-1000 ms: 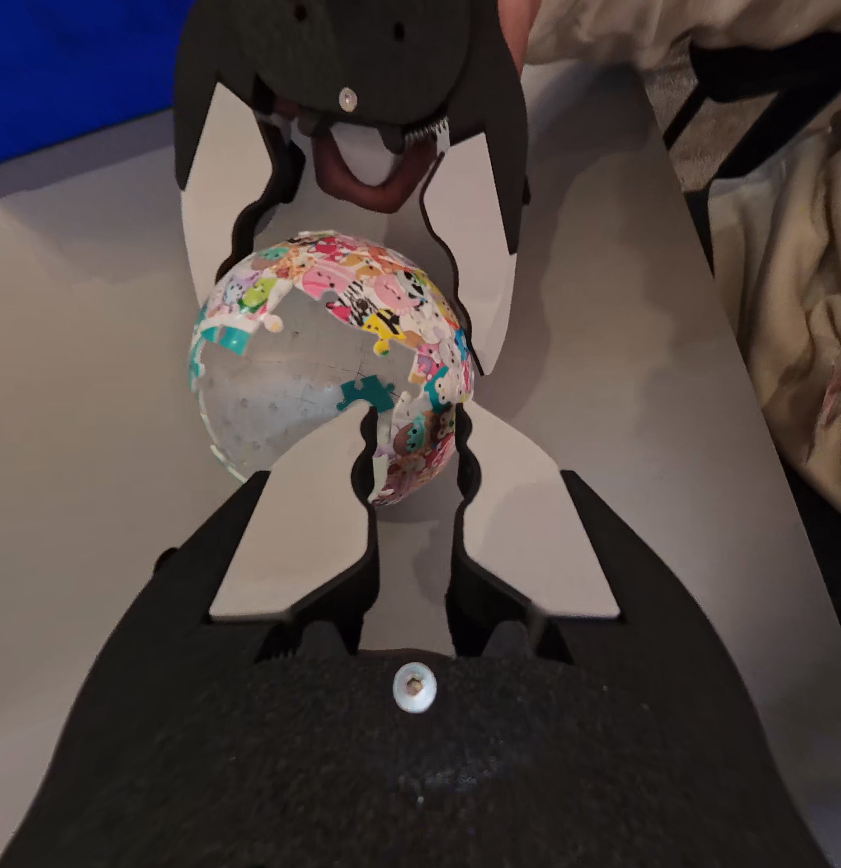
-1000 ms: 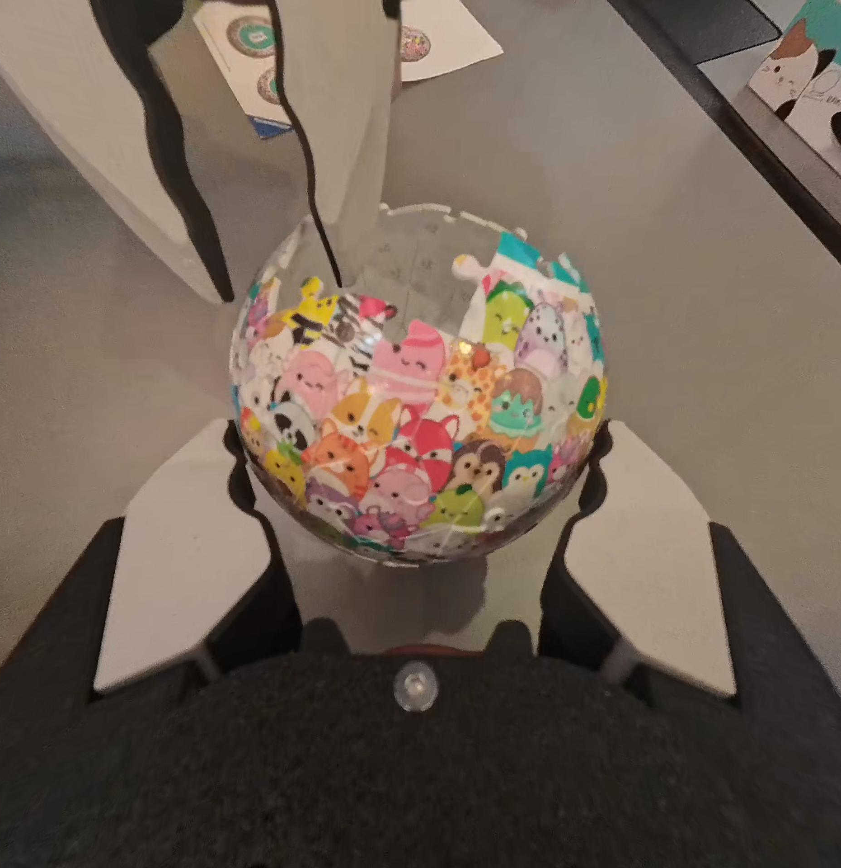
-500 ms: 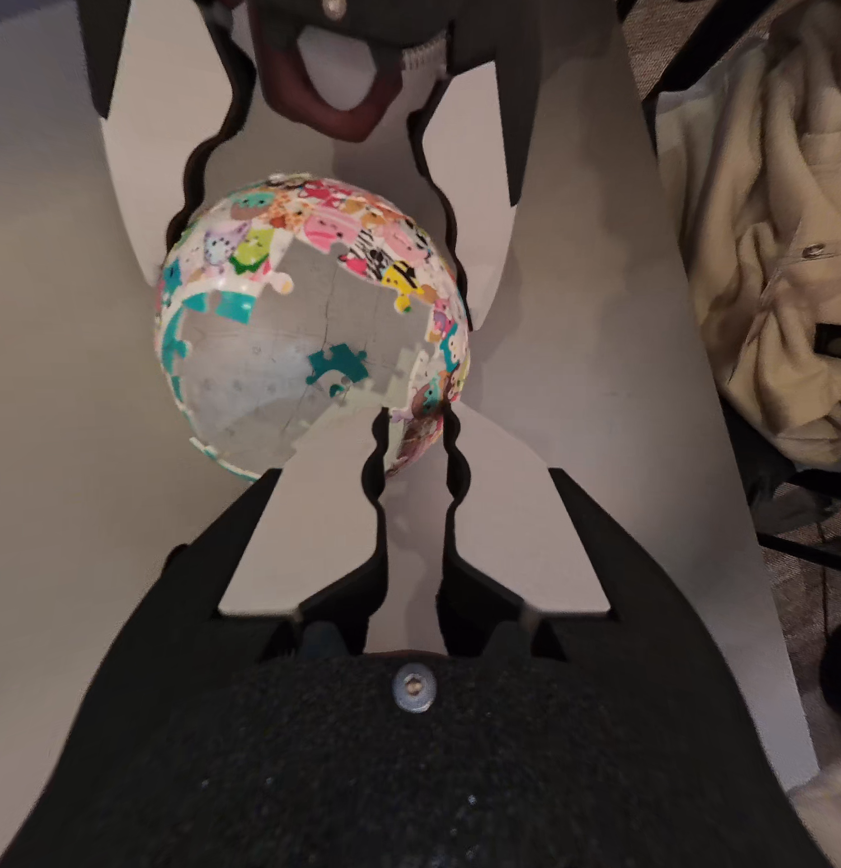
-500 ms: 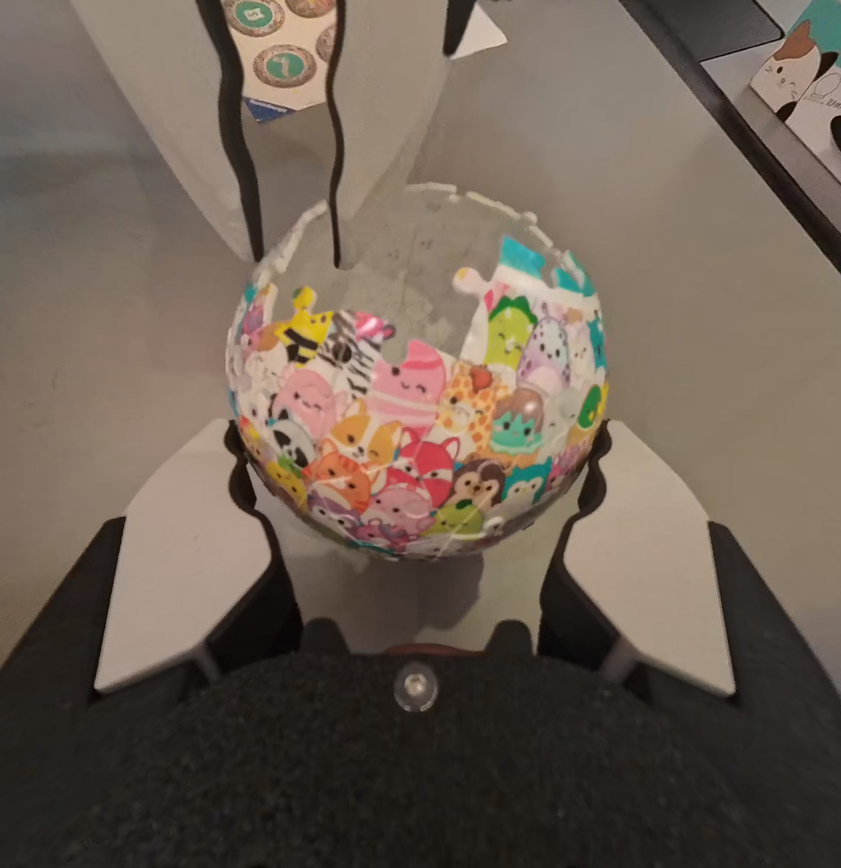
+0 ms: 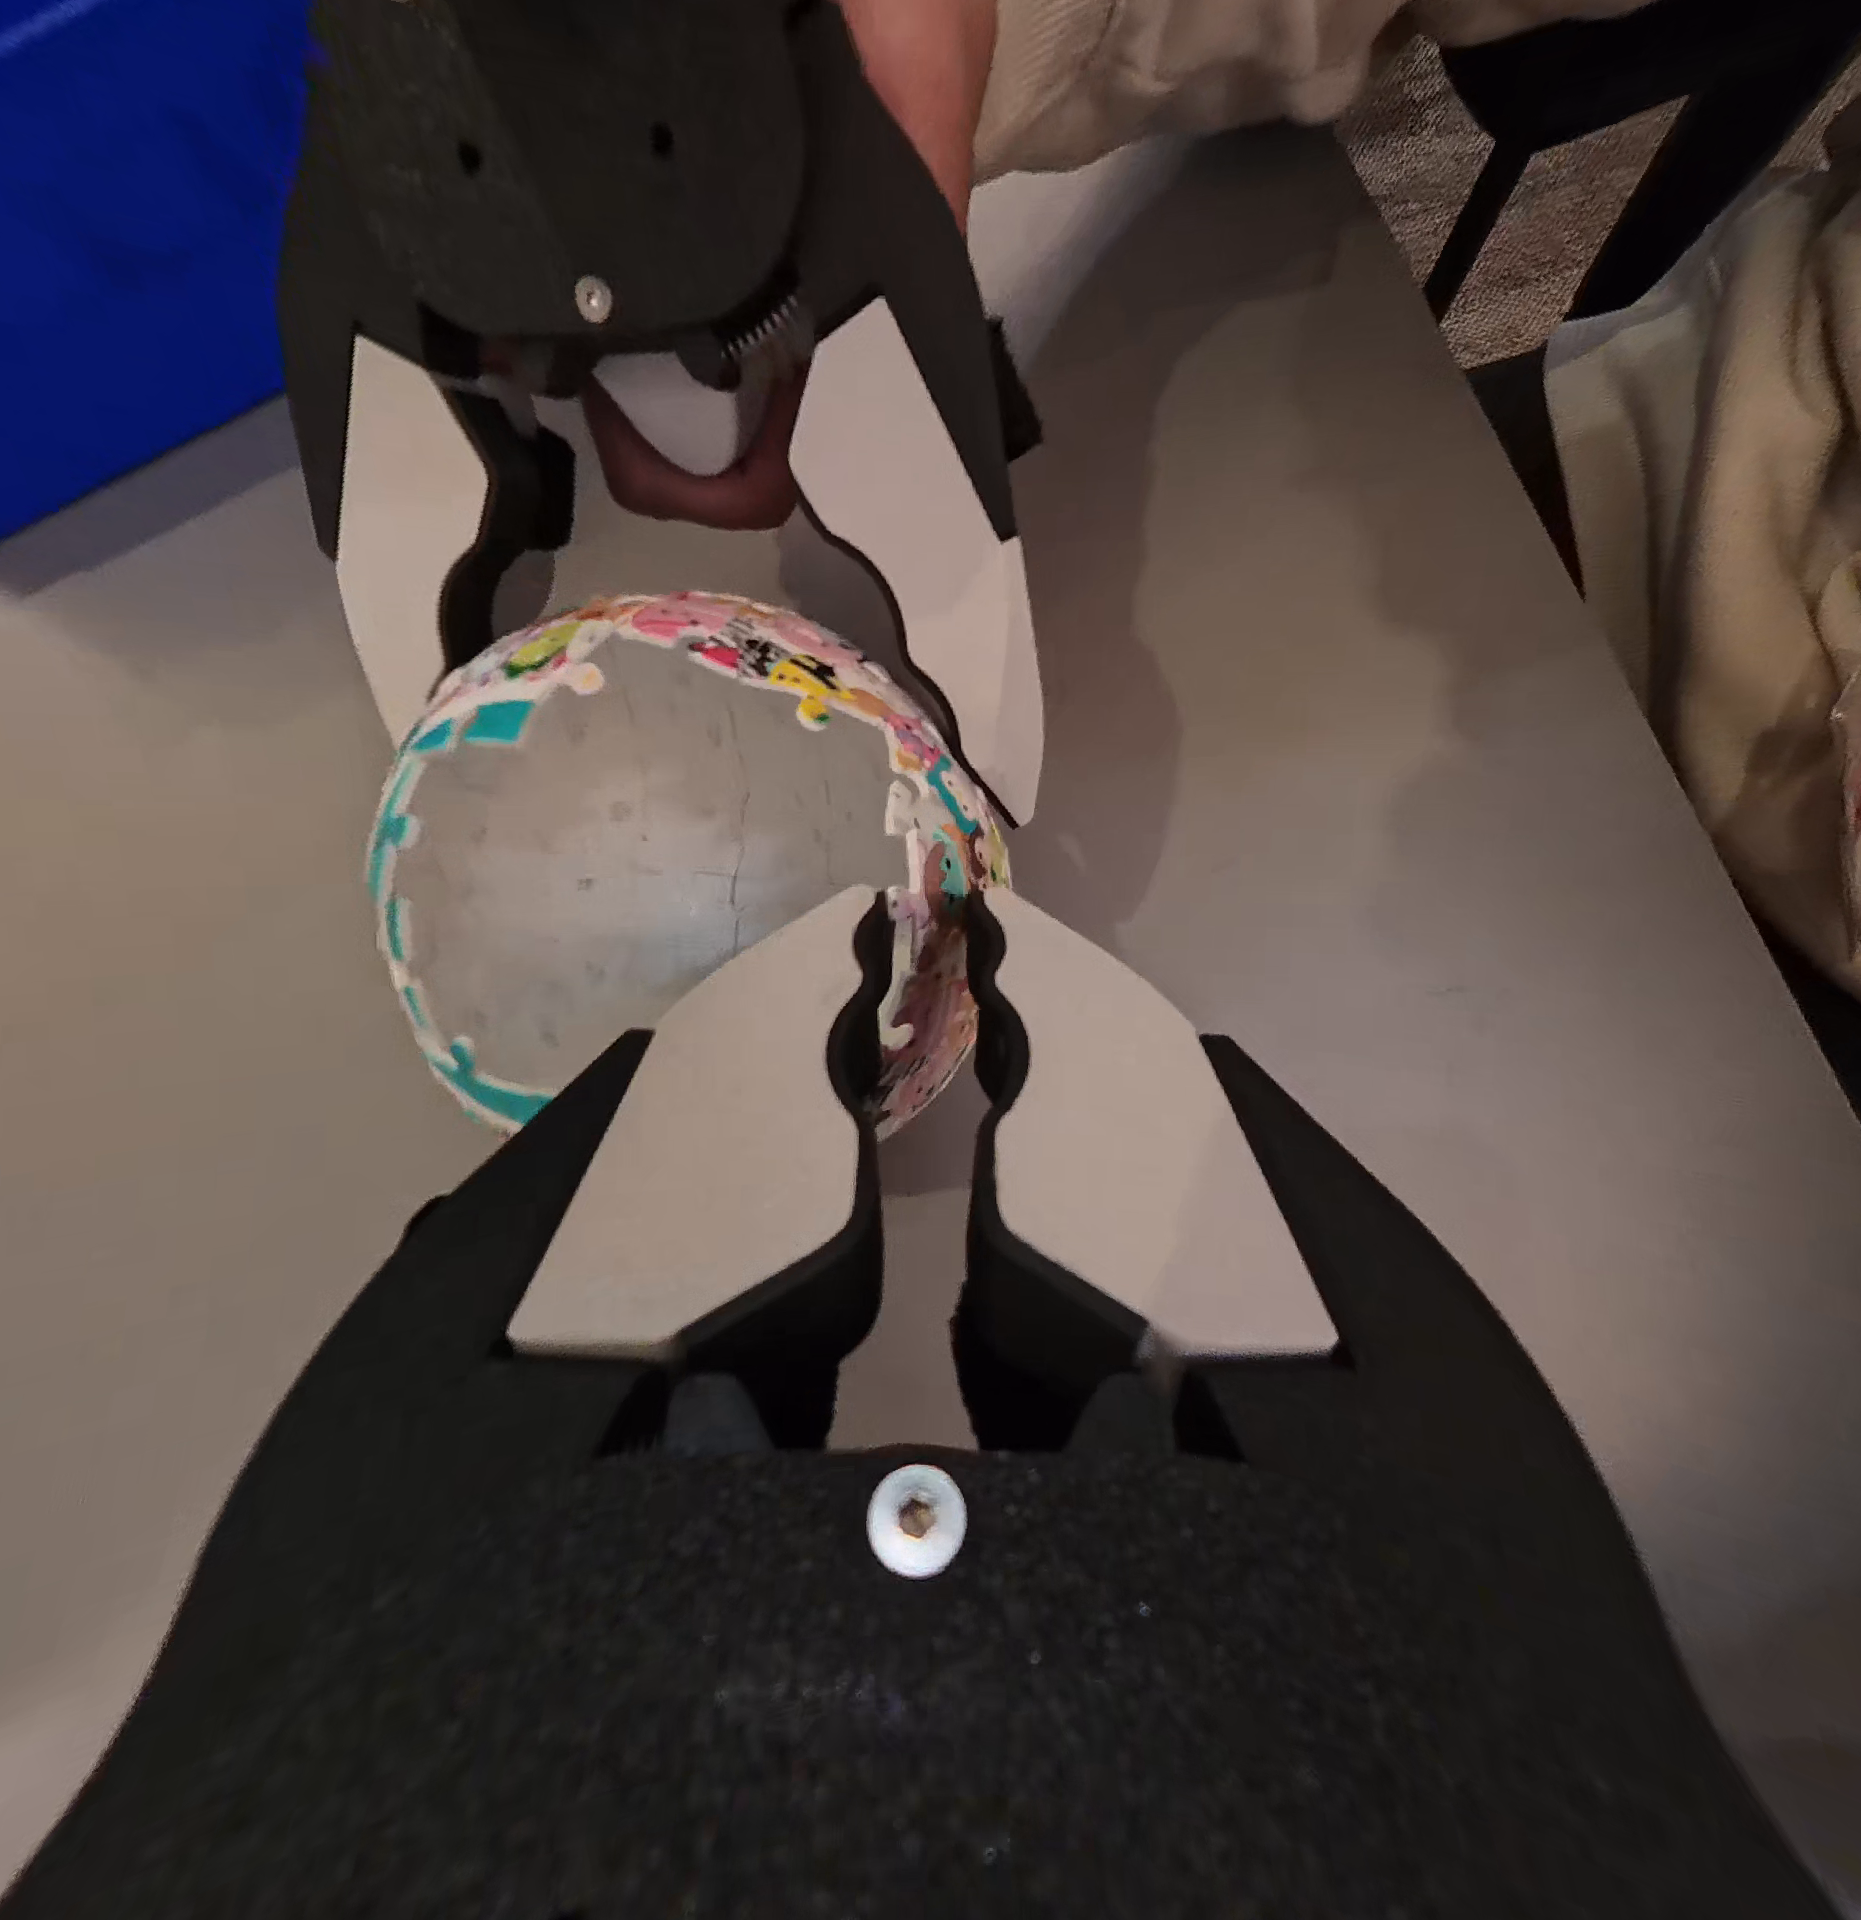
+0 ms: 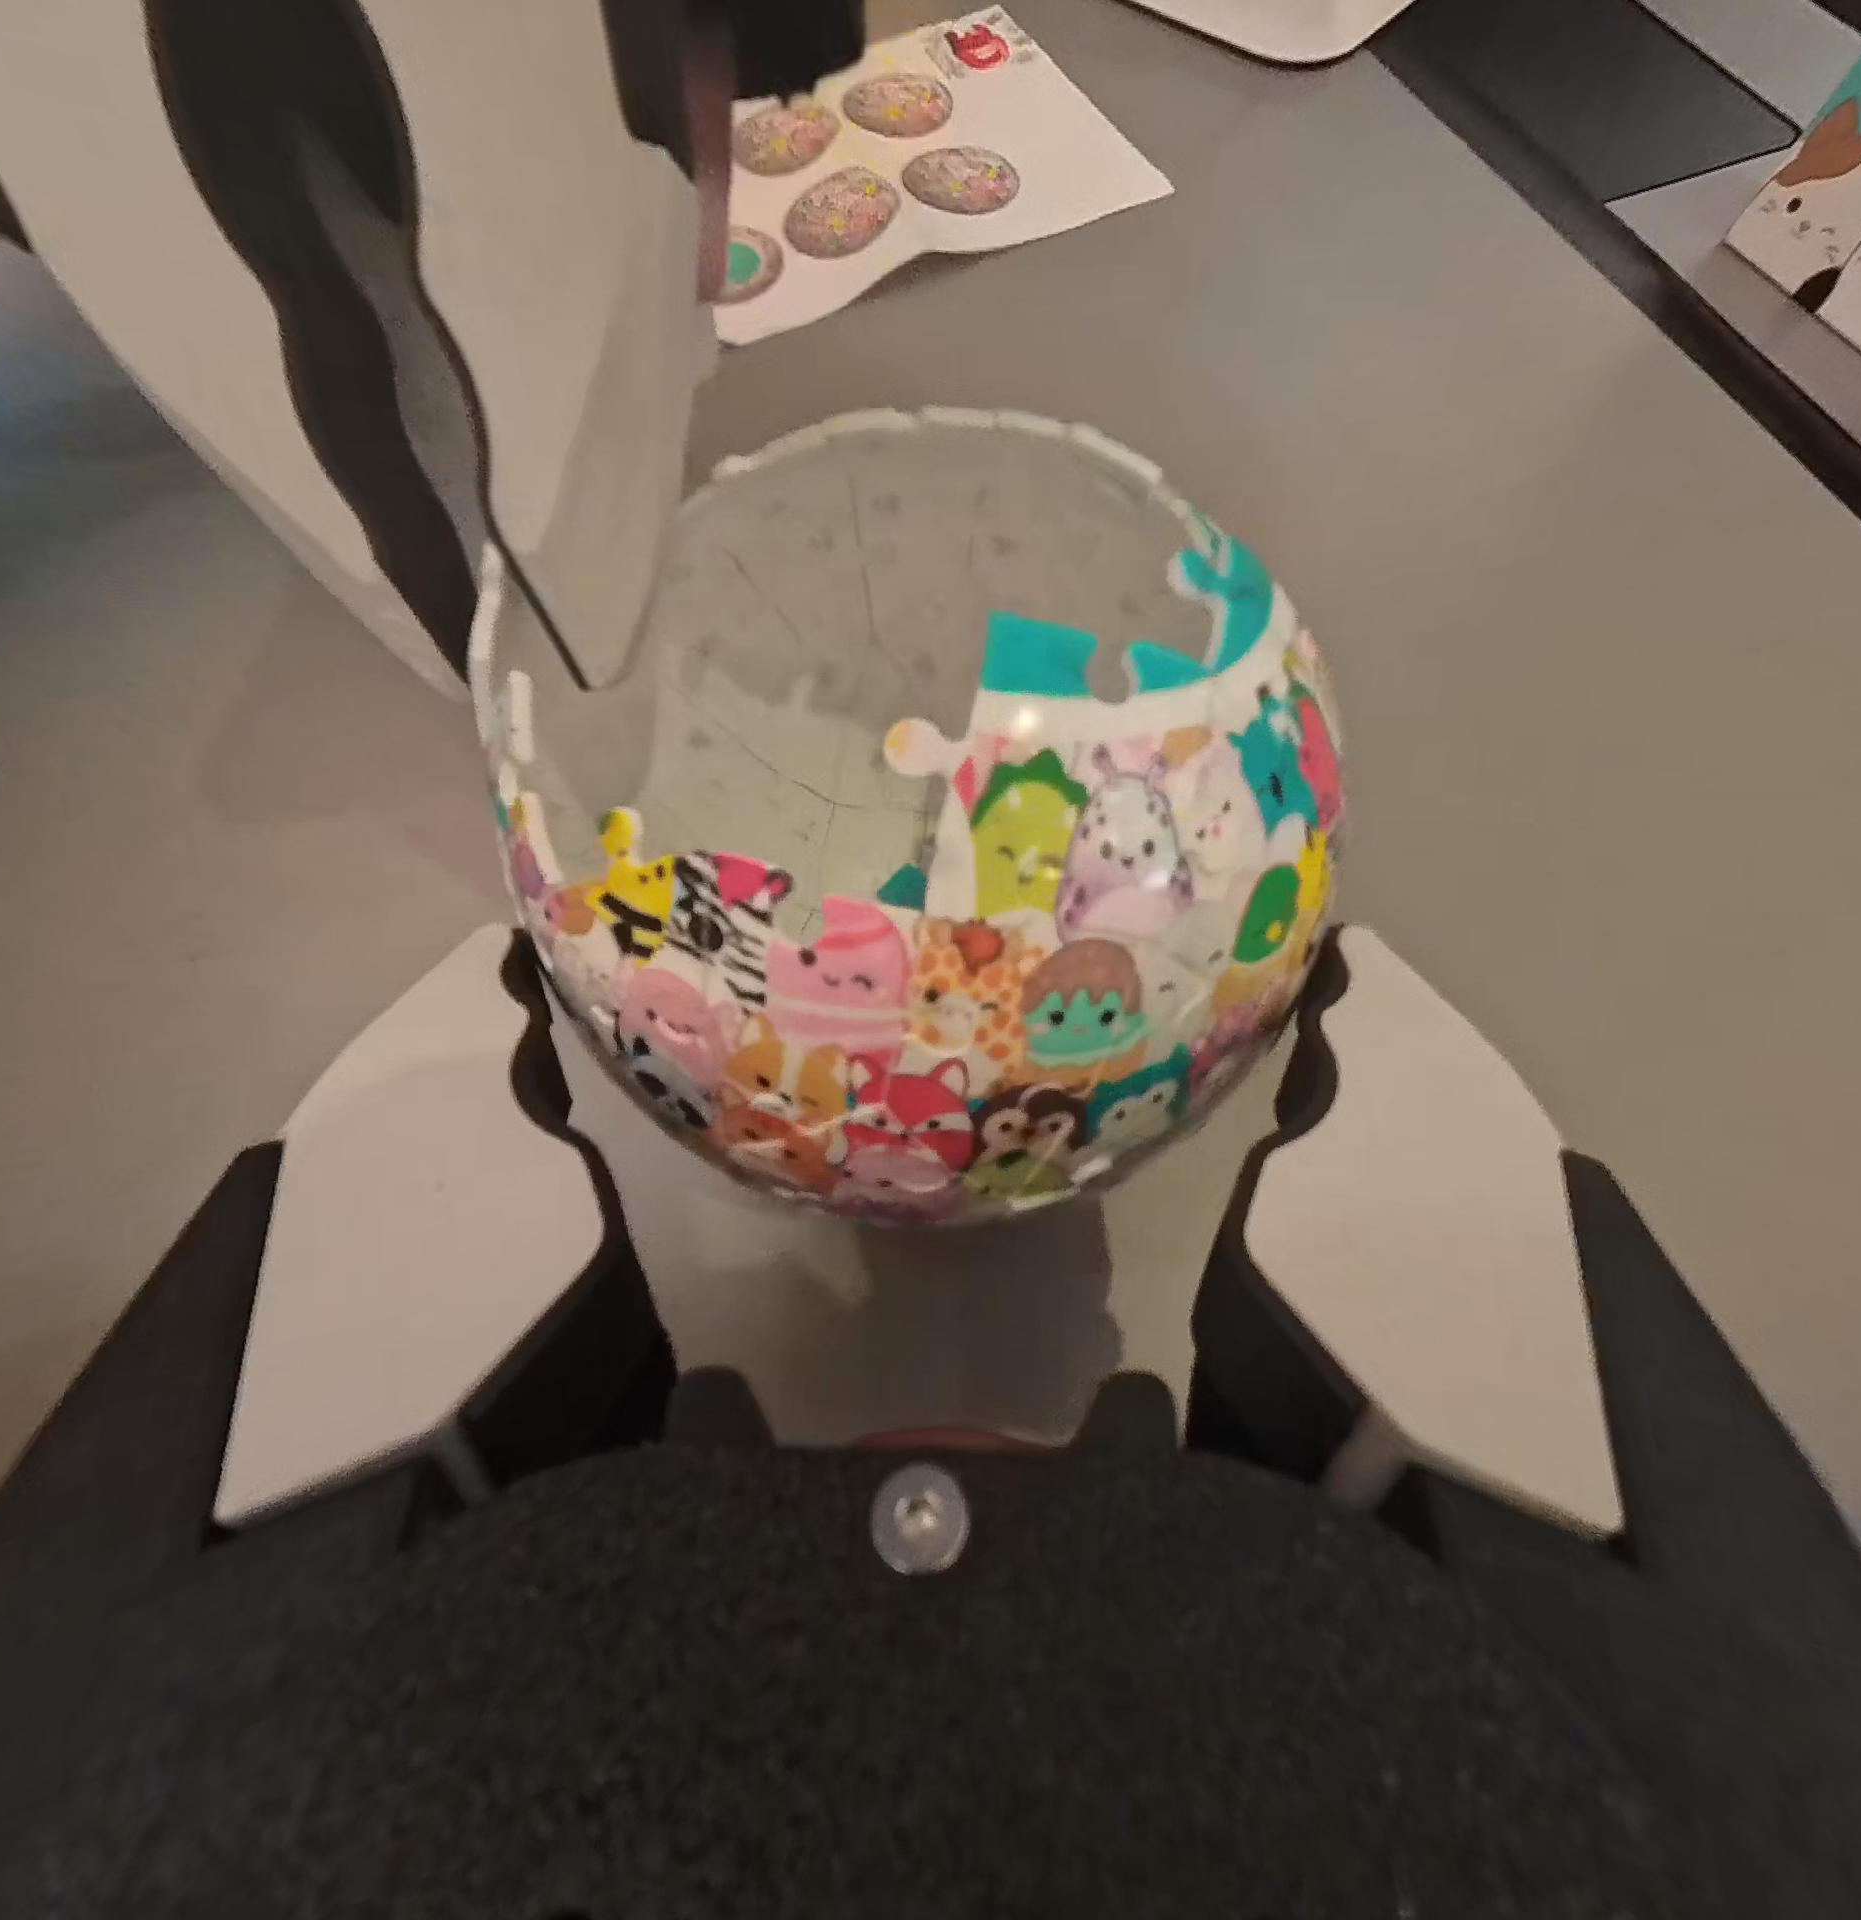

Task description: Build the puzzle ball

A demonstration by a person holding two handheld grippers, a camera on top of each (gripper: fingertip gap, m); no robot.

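The puzzle ball (image 6: 905, 987) is a partly built shell with cartoon animals outside and bare grey inside, and a large opening at its top. My right gripper (image 6: 926, 945) is shut on it, one finger on each side, just above the grey table (image 6: 1528, 727). My left gripper (image 5: 921, 935) is shut on the ball's rim, one finger inside the shell and one outside. It also shows in the right wrist view (image 6: 583, 665). In the left wrist view the ball (image 5: 635, 862) turns its opening to the camera, with the right gripper (image 5: 718, 769) behind it.
A printed sheet with round pictures (image 6: 884, 177) lies behind the ball. A box with a cartoon animal (image 6: 1819, 208) stands beyond a dark strip at the right. Cream fabric (image 5: 1757, 623), a black frame (image 5: 1528, 208) and a blue surface (image 5: 105, 260) border the table.
The ball has tilted, so its opening faces the left wrist camera more. The teal piece seen by my left fingertips no longer shows there. Both grippers keep their hold.
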